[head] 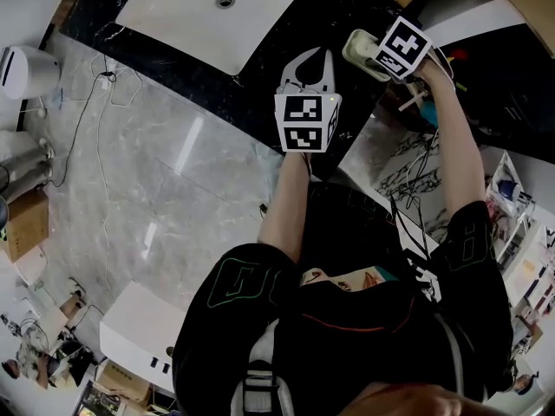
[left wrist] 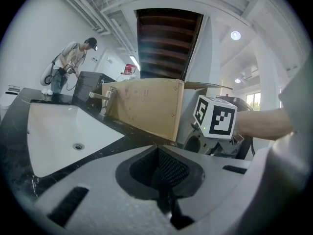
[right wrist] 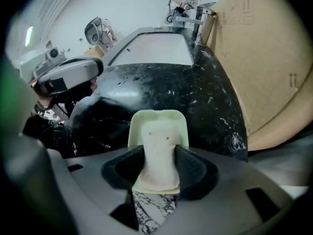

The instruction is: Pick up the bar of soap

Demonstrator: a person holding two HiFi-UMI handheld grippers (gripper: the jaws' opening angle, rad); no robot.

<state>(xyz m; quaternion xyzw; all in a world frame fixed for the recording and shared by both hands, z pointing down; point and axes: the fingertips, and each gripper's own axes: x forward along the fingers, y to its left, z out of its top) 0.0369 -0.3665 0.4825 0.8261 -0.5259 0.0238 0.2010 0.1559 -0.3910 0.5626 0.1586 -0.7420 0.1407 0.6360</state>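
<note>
A white bar of soap point(right wrist: 157, 151) lies in a pale green dish point(right wrist: 156, 117) at the near edge of the black counter point(right wrist: 205, 97). My right gripper point(right wrist: 157, 163) has one dark pad against each side of the bar and is shut on it. Pale marble floor shows under the dish's near end. In the head view the dish point(head: 357, 50) is at the right gripper point(head: 368, 52), below its marker cube. My left gripper point(head: 310, 59) hovers over the counter edge to the left, jaws shut with nothing between them point(left wrist: 164, 173).
A white sink point(head: 208, 11) is set in the counter left of both grippers, with a faucet point(right wrist: 195, 21) behind it. A cardboard sheet point(right wrist: 264, 58) stands along the counter's back edge, just right of the dish. A person point(left wrist: 68, 65) stands far off.
</note>
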